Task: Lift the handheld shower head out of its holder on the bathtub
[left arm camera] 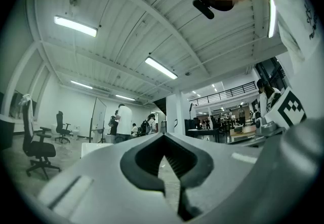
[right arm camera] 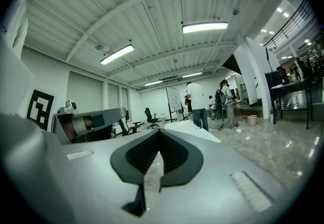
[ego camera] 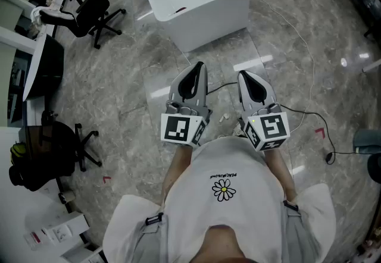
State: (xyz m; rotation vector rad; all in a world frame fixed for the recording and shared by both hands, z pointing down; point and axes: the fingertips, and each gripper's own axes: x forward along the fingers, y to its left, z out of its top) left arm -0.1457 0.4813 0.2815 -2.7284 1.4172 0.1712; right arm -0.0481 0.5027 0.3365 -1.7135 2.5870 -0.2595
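The left gripper (ego camera: 198, 67) and right gripper (ego camera: 243, 75) sit close to the person's chest. Both have jaws pressed together, holding nothing. The white bathtub (ego camera: 208, 15) stands farther ahead on the floor. The shower head is too small to spot. I think the whole job is still left.

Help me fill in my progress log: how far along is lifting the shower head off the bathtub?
Nothing looks done yet. The left gripper and right gripper are both shut and empty, held close to the person, well short of the bathtub. To do: walk up, find the shower head, which I cannot make out from here, grip it and lift it out.
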